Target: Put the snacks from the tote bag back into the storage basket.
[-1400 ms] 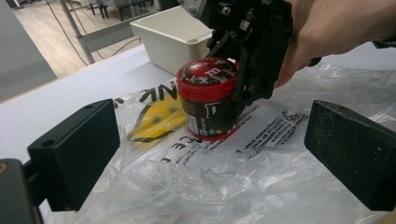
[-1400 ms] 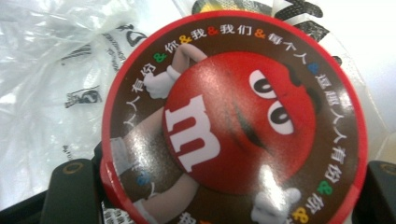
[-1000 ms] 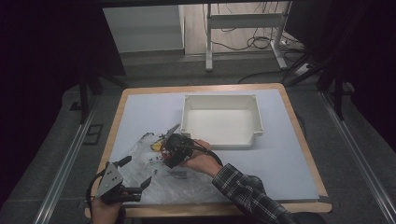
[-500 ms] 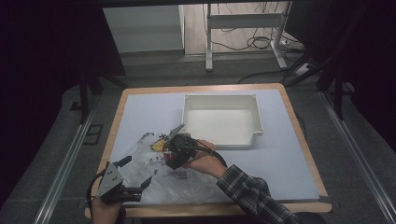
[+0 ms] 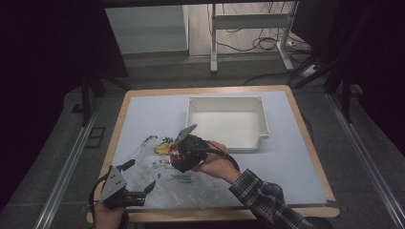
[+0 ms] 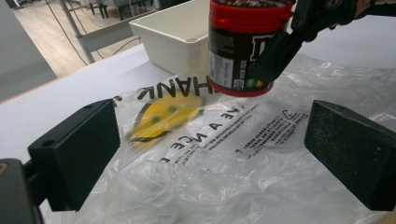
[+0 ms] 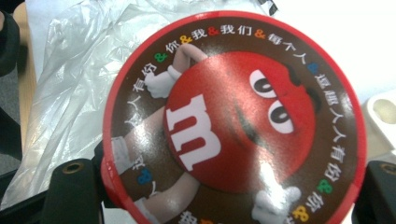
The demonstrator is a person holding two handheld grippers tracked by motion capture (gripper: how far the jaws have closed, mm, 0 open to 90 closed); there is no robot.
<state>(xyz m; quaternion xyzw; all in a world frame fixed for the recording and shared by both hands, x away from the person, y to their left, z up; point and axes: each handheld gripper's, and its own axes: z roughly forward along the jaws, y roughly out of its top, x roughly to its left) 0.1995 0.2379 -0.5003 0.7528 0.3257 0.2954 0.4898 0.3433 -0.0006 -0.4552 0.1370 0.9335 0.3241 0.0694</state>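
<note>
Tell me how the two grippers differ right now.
The right gripper is shut on the candy jar, lifted clear of the plastic bag; the left gripper is open and holds nothing. The right one hangs above the bag's middle, the left at its near edge. Both have black jaws.

White tray (image 5: 226, 125) on blue mat (image 5: 148, 112), wood-edged table (image 5: 313, 138); cables (image 5: 248, 45) behind.

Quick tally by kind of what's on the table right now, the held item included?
Candy jar, held in the right gripper: 1
Plastic bag: 1
White bin: 1
Total: 3
</note>
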